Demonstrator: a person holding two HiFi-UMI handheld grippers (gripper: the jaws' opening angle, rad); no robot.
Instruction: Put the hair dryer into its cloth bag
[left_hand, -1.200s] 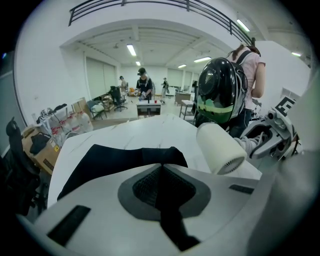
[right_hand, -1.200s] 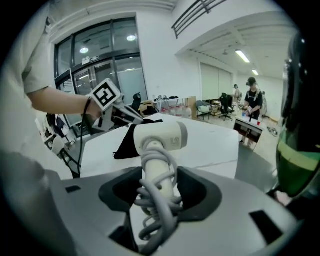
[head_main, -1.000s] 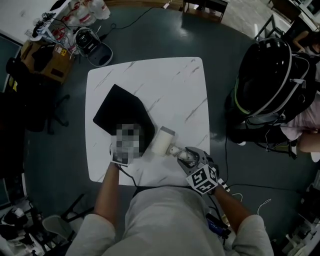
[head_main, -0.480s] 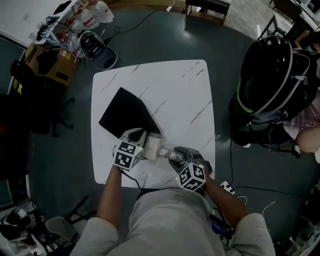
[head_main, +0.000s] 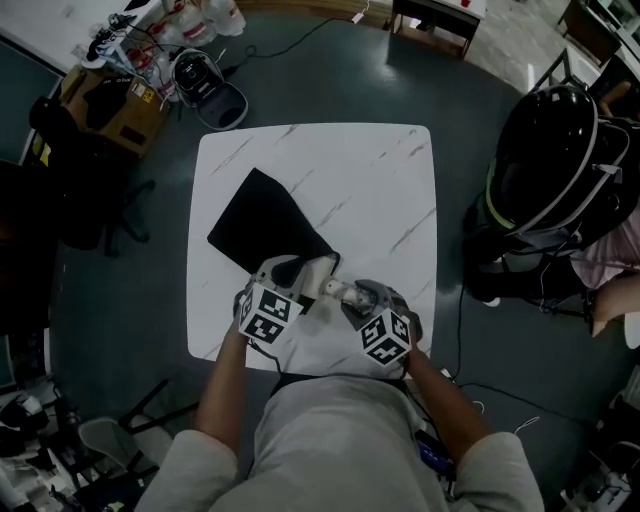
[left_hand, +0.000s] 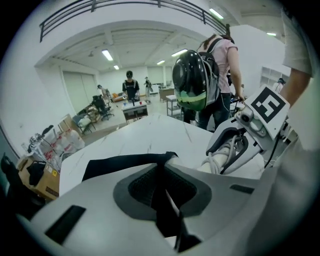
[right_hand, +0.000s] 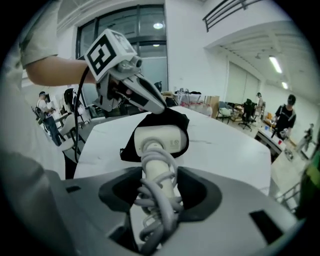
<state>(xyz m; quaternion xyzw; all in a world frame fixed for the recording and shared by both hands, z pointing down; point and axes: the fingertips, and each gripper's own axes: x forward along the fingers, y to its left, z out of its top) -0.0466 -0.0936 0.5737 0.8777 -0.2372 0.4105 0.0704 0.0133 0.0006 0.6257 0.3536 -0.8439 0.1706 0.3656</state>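
Clamped in the right gripper (right_hand: 159, 187), the white plastic hair dryer (right_hand: 161, 141) now meets the black cloth bag (head_main: 262, 215), whose rim may snag free of the pinching left gripper (left_hand: 162, 172).

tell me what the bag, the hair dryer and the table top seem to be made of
The cloth bag: black fabric, matte; it lies limp and folds at its edge. The hair dryer: likely hard plastic, off-white, smooth with a soft sheen. The table: white with grey veins, marble look; real stone or printed laminate cannot be told.

Open lab hall: office chairs (right_hand: 246, 114), cluttered desks (left_hand: 135, 106), cardboard box (head_main: 108, 108)
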